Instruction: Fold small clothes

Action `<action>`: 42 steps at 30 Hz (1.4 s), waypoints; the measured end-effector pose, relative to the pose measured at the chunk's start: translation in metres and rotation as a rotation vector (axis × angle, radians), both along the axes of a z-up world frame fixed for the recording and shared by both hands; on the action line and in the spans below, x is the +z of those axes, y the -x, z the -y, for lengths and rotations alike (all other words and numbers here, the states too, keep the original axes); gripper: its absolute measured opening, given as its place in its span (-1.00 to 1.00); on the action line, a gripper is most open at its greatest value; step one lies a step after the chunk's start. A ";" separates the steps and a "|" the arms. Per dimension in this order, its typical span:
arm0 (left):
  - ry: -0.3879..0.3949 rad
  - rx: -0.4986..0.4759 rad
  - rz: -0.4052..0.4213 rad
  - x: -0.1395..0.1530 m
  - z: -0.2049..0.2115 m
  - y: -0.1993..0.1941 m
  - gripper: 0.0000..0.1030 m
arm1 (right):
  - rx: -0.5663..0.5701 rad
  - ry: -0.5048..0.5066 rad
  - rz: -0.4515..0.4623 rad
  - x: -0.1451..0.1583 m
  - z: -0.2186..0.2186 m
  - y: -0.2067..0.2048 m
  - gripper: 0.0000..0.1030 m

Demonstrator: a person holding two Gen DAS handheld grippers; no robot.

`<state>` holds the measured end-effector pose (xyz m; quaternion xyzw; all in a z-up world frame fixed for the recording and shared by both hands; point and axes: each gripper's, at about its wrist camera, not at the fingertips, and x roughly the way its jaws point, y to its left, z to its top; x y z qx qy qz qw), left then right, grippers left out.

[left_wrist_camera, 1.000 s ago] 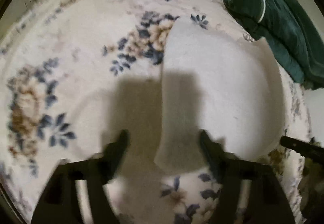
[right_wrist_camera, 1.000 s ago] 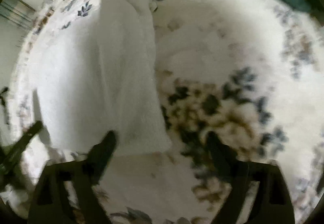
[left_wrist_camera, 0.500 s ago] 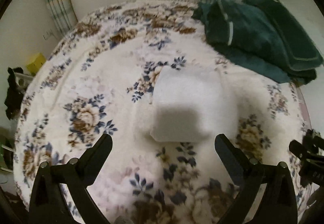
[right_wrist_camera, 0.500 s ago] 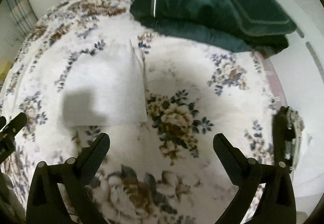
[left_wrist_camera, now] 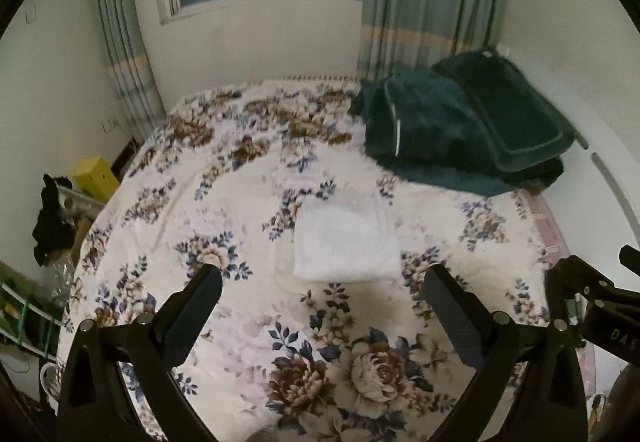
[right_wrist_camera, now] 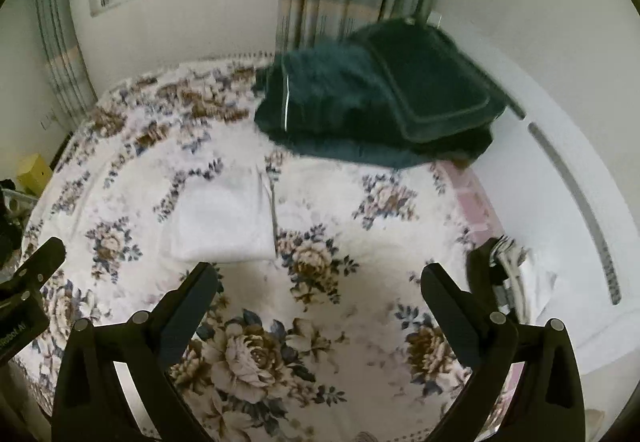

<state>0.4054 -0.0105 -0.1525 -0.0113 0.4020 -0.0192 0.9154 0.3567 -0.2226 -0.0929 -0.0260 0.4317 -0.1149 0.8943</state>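
Both claws spread wide, gripping nothing: left claw (left_wrist_camera: 320,290), right claw (right_wrist_camera: 318,286). Folded white rectangular cloth (left_wrist_camera: 346,242) flat on floral bedspread (left_wrist_camera: 240,202), straight ahead of left, ahead-left of right; left nearer, long axis running away.

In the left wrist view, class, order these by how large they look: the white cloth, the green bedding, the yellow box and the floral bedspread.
1. Floral bedspread
2. Green bedding
3. White cloth
4. Yellow box

The box lies off the bed's far left side and is partly hidden, so its true size against the cloth is uncertain.
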 end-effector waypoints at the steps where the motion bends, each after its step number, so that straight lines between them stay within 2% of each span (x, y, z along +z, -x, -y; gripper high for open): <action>1: -0.001 0.000 0.012 0.008 0.001 0.007 1.00 | 0.004 -0.001 0.013 0.012 -0.001 0.010 1.00; 6: 0.025 -0.010 0.066 0.046 0.001 0.044 1.00 | 0.021 0.006 0.062 0.057 -0.006 0.055 1.00; 13: 0.022 -0.035 0.099 0.071 0.006 0.077 1.00 | 0.032 0.008 0.123 0.098 -0.006 0.100 1.00; 26: 0.006 -0.021 0.132 0.089 0.010 0.106 1.00 | 0.045 -0.004 0.153 0.124 -0.005 0.140 1.00; 42: -0.019 -0.012 0.151 0.098 0.014 0.110 1.00 | 0.062 -0.022 0.164 0.139 -0.004 0.139 1.00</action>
